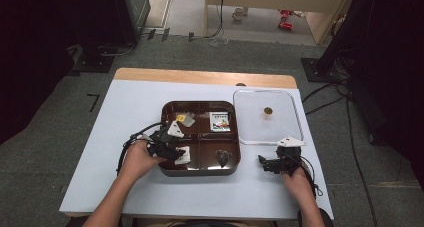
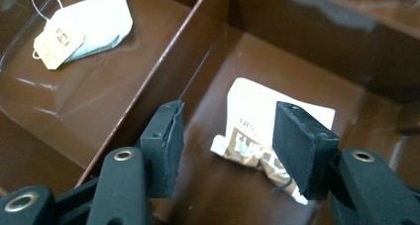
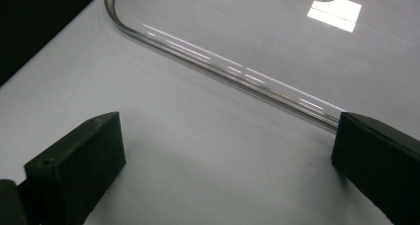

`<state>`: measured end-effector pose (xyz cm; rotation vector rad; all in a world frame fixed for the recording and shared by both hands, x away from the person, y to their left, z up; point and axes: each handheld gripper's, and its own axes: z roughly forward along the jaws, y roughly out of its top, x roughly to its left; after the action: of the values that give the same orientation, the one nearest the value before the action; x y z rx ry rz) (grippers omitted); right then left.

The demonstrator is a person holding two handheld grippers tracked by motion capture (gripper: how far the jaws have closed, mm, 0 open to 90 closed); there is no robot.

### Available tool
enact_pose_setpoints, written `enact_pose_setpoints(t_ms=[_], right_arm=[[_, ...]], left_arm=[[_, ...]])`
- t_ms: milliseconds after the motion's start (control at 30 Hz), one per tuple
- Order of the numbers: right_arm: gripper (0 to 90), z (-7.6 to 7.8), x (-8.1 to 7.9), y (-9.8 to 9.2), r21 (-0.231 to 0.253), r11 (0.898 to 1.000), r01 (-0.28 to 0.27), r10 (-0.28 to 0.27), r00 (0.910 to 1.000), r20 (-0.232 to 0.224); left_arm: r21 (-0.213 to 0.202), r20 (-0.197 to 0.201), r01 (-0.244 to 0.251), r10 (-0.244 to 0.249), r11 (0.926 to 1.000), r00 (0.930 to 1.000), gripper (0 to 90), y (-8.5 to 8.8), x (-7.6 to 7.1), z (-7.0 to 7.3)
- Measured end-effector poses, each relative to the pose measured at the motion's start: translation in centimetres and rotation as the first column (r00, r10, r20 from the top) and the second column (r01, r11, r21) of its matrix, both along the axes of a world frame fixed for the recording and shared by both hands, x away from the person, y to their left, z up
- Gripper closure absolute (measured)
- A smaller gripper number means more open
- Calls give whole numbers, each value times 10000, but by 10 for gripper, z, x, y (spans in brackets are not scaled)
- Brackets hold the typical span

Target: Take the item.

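In the tray's (image 1: 200, 173) near-left compartment we found the sachet (image 2: 257, 136) lying flat; our left hand-held gripper (image 2: 225, 145) hung open over it, right hand-held gripper (image 3: 223, 155) idle, open, on the desk (image 1: 125, 117).

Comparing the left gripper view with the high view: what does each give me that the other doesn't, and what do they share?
Left gripper view alone: brown print on the white sachet lying between the open left tongs, pads clear of it, and the tea bag's string and yellow tag.

High view alone: the clear lid on the table right of the brown tray, the printed packet, a dark item in the near right compartment, and the right tongs resting on the table.

Both: tray, sachet, tea bag, left tongs.
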<state>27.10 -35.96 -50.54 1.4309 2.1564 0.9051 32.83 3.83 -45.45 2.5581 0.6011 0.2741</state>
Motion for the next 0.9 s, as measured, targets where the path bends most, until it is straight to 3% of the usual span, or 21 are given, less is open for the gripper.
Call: enact_pose_setpoints(t_ms=[133, 333, 433, 500, 533, 767, 900], right_arm=[[0, 0, 0, 0, 0, 10000, -1, 1, 10000, 1], [0, 0, 0, 0, 4, 10000, 1, -1, 10000, 6], [0, 0, 0, 0, 0, 10000, -1, 1, 10000, 0], [0, 0, 0, 0, 1, 10000, 1, -1, 10000, -1], [0, 0, 0, 0, 5, 10000, 3, -3, 10000, 6], [0, 0, 0, 0, 6, 10000, 1, -1, 10000, 8], [0, 0, 0, 0, 6, 10000, 1, -1, 10000, 8]], left_arm=[[397, 292, 321, -333, 9987, 9990, 457, -5, -2, 1], [803, 372, 548, -579, 9953, 9976, 470, -8, -4, 1], [588, 204, 822, -835, 9949, 9963, 487, -11, -6, 3], [919, -151, 684, -673, 9934, 9976, 486, -16, -4, -2], [781, -258, 529, -510, 9955, 9984, 481, -16, -3, -2], [818, -486, 385, -346, 9959, 9982, 480, -16, 0, -2], [828, -816, 209, -141, 9963, 9966, 507, -17, 2, -1]])
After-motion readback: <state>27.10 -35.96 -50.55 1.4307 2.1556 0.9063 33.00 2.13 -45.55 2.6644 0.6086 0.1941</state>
